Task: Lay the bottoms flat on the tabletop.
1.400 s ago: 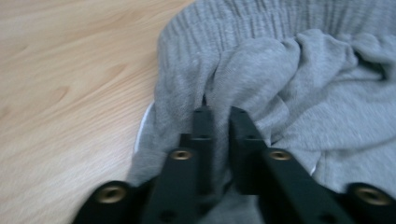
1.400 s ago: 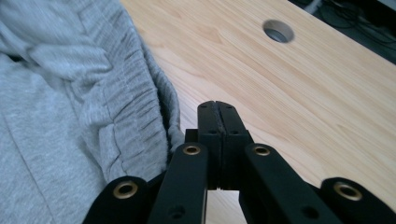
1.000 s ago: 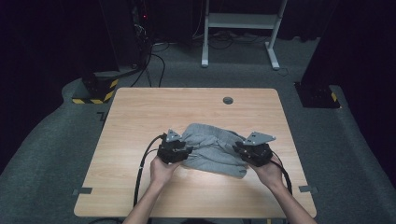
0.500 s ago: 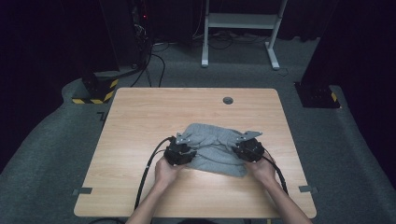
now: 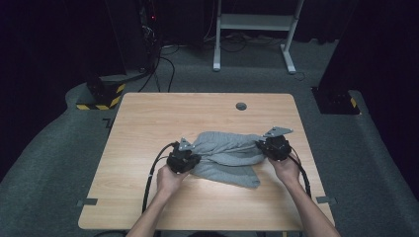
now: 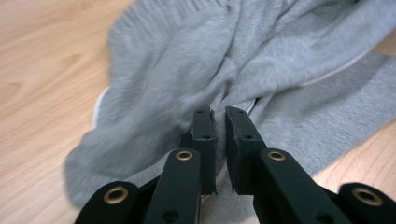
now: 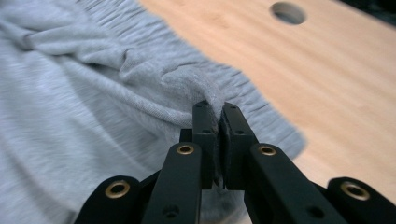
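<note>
Grey cloth (image 5: pixel 225 157) lies bunched at the desk's (image 5: pixel 148 123) near middle. We see our left gripper (image 6: pixel 219 116) with fingers just closed, pinching a fold at its left edge; our right gripper (image 7: pixel 215 112) likewise nips the ribbed right edge — whatever lies under the folds we cannot make out.

You worked in what looked like a lab or recording studio, not a home. Your bench (image 5: pixel 148 118) was a plain wooden desktop with a cable hole (image 5: pixel 241 106), standing on grey carpet (image 5: pixel 44 163) with tape marks (image 5: pixel 87 202) beside it. Black drapes (image 5: pixel 44 44) walled the space. Behind you had loose cables (image 5: pixel 165 64), a white metal frame (image 5: pixel 254 22) and hazard-striped bases (image 5: pixel 101 98).
</note>
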`<move>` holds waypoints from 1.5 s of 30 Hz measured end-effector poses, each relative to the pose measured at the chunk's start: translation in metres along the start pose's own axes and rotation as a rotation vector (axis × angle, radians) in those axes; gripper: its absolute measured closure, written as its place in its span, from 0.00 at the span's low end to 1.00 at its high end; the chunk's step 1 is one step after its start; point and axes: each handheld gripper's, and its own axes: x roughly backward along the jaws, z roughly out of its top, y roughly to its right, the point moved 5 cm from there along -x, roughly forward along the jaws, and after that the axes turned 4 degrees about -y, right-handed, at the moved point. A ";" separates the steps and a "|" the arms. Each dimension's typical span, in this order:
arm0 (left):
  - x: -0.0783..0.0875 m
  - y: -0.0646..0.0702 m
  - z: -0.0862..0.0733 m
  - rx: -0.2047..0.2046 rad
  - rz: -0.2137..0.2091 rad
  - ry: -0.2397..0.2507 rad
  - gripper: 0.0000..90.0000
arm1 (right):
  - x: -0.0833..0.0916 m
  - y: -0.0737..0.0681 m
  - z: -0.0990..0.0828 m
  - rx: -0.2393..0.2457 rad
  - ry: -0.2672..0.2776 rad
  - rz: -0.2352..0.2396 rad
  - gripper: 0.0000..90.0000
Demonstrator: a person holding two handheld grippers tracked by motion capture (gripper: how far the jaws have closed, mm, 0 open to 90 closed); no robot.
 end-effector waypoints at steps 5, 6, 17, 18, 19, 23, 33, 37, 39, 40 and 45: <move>0.011 -0.012 -0.009 0.039 0.009 0.014 0.92 | -0.024 0.021 0.001 -0.052 -0.084 -0.051 0.95; 0.012 -0.014 -0.012 0.046 0.014 0.013 0.92 | -0.031 0.026 -0.002 -0.085 -0.099 -0.039 0.92; -0.002 0.004 -0.002 0.025 -0.003 0.015 0.56 | -0.003 -0.034 0.024 -0.029 0.028 0.140 0.64; -0.008 0.006 -0.001 0.011 0.015 -0.002 0.56 | -0.003 -0.042 0.025 -0.013 0.025 0.158 0.64; -0.012 0.007 -0.001 0.009 0.022 -0.011 0.56 | -0.005 -0.055 0.026 0.022 0.021 0.185 0.63; -0.027 0.008 -0.004 0.013 0.034 -0.038 0.60 | -0.021 -0.085 0.020 0.077 -0.006 0.234 0.58; -0.039 0.001 0.002 -0.006 0.038 -0.074 0.76 | -0.054 -0.062 0.001 0.006 -0.098 0.214 0.88; -0.042 -0.005 0.005 0.040 0.008 -0.059 0.87 | -0.061 -0.054 0.009 0.039 -0.110 0.178 0.89; -0.040 -0.007 0.005 0.044 0.000 -0.056 0.90 | -0.061 -0.054 0.012 0.033 -0.102 0.177 0.89; -0.038 -0.006 0.005 0.037 0.000 -0.052 0.91 | -0.061 -0.053 0.011 0.033 -0.100 0.183 0.89; -0.022 -0.003 0.003 0.006 -0.016 -0.026 0.92 | -0.047 -0.054 0.013 0.020 -0.065 0.202 0.89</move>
